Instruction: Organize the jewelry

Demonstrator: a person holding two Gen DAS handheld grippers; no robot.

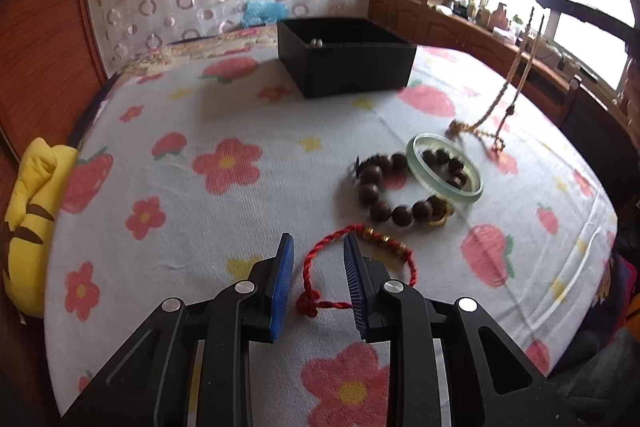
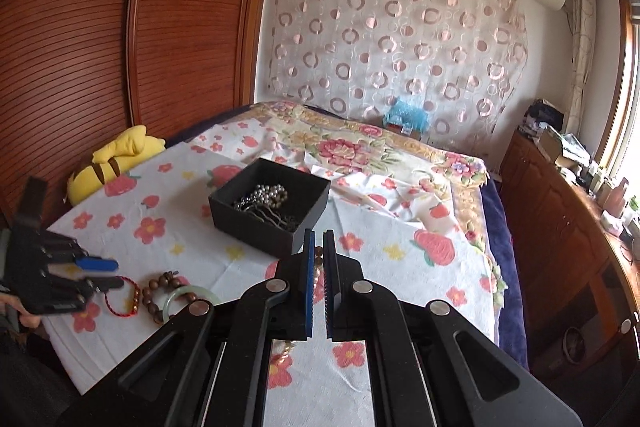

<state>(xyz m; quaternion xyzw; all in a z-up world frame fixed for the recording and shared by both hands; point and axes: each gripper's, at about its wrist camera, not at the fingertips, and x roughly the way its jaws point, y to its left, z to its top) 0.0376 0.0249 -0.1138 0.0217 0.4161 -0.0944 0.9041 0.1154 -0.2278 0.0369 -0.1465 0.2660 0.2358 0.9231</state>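
Observation:
A black open box [image 1: 344, 57] stands at the far side of the floral cloth; in the right wrist view the box [image 2: 272, 205] holds silver beads and chains. My left gripper [image 1: 318, 247] is open, its jaws astride a red cord bracelet [image 1: 320, 259] with gold beads. To the right lie a dark wooden bead bracelet [image 1: 384, 195] and a pale green jade bangle [image 1: 444, 169]. My right gripper [image 2: 319, 239] is shut on a gold bead necklace [image 1: 516, 75], which hangs lifted with its tail on the cloth. The left gripper also shows in the right wrist view [image 2: 110, 273].
A yellow plush toy [image 1: 28, 223] lies at the bed's left edge by a wooden wardrobe [image 2: 140, 27]. A wooden cabinet with clutter [image 2: 568, 211] runs along the right under the window. A blue item [image 2: 406, 117] sits by the curtain.

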